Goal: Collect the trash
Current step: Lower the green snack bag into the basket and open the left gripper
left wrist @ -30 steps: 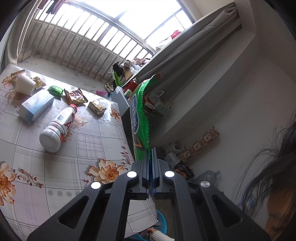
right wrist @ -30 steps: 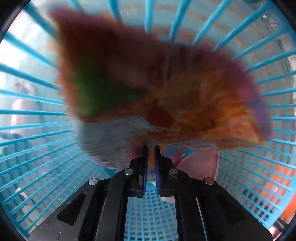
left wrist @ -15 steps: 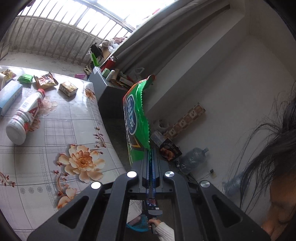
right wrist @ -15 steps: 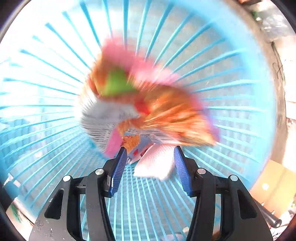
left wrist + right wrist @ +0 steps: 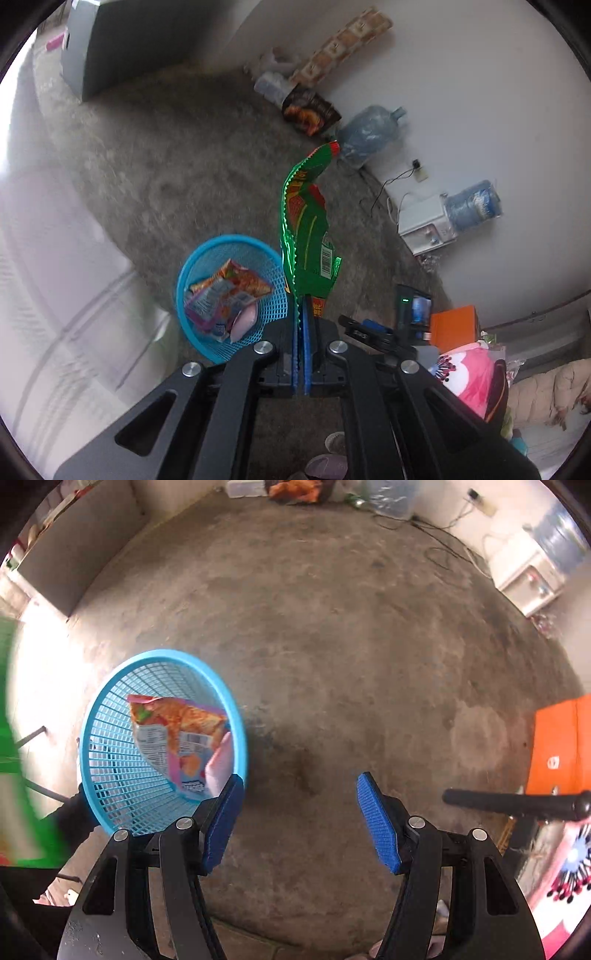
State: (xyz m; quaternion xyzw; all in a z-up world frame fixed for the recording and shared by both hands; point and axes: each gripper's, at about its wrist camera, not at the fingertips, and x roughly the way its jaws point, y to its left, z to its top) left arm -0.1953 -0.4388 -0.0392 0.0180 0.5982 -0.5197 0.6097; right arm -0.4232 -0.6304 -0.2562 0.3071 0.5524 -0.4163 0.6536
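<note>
Above the concrete floor, beside the table's pale edge: left gripper clamped flat on the bottom edge of a green snack wrapper, wrapper standing up and away from the pads, its torn zigzag edge and barcode showing. Down and to the left of that wrapper in the left wrist view, a blue mesh waste basket, upright on the floor, already holding an orange-and-pink snack packet and something pale pink beside it. Same basket from the right wrist view, with the packet lying against its inner wall. Right gripper empty, blue pads spread and opening further, only bare floor between them, raised above and to one side of the basket rim. Step in hand, by this reading: right hand's drop finished, left hand's delivery under way, wrapper not yet over the basket mouth. Next move, likely: carry the wrapper across until it hangs inside the rim, tip pointing down, then part the jaws. Light, floppy foil, so apt to drift or catch on the rim if let go too high or off-centre; best lowered well over the opening first. Right hand free for the next piece of trash.
</note>
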